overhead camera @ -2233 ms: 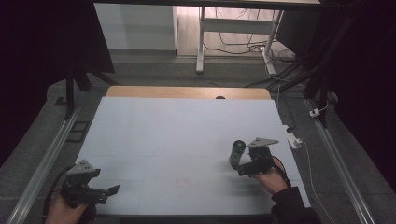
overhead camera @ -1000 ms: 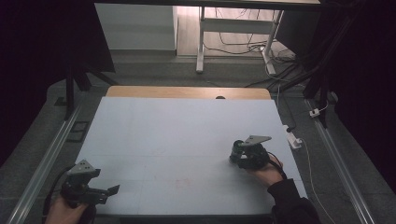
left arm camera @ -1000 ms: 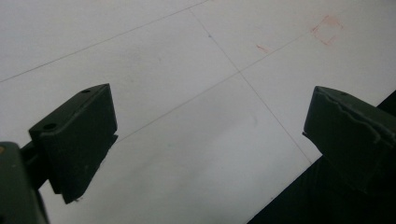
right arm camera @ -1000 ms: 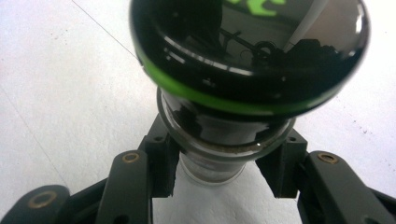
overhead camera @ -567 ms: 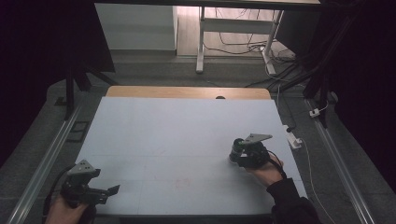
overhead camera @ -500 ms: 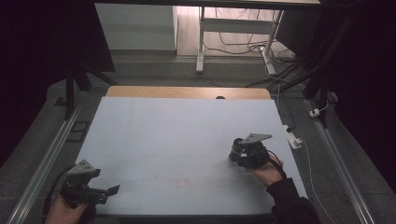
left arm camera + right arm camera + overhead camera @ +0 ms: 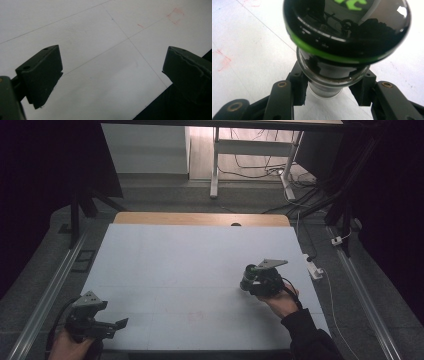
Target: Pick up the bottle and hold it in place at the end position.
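Thing in hand: a small glossy black bottle with a green band round its domed cap and a clear glass neck (image 7: 332,75); in the high view it (image 7: 248,276) sits low over the right half of the pale blue-white bench (image 7: 190,255), tipped toward the left of that view.

Right hand-held gripper (image 7: 329,92): clamped on the bottle; the two black jaws press the glass from either side just under the cap, as the right gripper view shows; in the high view it (image 7: 255,281) is held by a hand in a dark sleeve.

Left hand-held gripper (image 7: 112,75): jaws wide apart with nothing between them, over bare bench near the front left corner; in the high view it (image 7: 117,324) is well apart from the bottle.

Step in hand, as I judge it: carrying or tilting the bottle under a firm hold.

How to do it well: keep the squeeze even, since smooth glass can slide; keep the grip close under the cap's rim so the rim stops a slip; move slowly and turn at the wrist; bring the base flat to the bench before easing the jaws.

Risk: the heavy cap end may swing the bottle in the jaws; a red pencil mark (image 7: 223,60) lies near on the bench and could serve as a target, though I cannot tell.
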The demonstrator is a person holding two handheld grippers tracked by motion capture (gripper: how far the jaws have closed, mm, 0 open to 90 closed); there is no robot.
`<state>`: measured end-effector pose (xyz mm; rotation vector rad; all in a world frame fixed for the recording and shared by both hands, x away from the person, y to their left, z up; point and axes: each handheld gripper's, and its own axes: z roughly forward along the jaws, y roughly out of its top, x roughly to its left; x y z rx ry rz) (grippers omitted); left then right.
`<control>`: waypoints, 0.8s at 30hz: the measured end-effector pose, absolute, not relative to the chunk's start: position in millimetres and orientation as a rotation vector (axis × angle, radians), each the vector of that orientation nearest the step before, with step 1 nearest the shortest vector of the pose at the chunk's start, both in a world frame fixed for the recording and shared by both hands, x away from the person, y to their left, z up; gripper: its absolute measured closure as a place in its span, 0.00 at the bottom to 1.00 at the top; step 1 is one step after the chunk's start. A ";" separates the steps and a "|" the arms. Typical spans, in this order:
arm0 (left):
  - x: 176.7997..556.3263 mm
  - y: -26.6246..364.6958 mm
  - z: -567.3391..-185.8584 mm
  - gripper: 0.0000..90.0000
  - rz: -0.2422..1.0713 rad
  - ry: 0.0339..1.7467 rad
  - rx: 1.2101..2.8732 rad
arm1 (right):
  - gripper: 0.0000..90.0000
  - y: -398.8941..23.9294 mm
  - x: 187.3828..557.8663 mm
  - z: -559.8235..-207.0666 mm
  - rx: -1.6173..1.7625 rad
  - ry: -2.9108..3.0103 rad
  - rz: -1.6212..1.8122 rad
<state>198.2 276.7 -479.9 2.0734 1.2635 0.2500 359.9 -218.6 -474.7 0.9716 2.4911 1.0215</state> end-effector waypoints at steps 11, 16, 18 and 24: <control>198.3 277.1 -480.0 0.04 0.248 1.264 2.071 | 0.58 -194.8 365.2 -468.2 0.922 2.489 1.023; 198.5 277.3 -480.1 0.04 0.243 1.265 2.069 | 0.58 -183.5 369.3 -468.7 0.907 2.500 1.021; 198.5 277.5 -480.1 0.04 0.243 1.264 2.069 | 0.58 -179.0 371.7 -468.7 0.902 2.503 1.023; 198.6 277.8 -480.1 0.04 0.241 1.265 2.066 | 0.58 -164.1 378.5 -468.7 0.919 2.520 1.031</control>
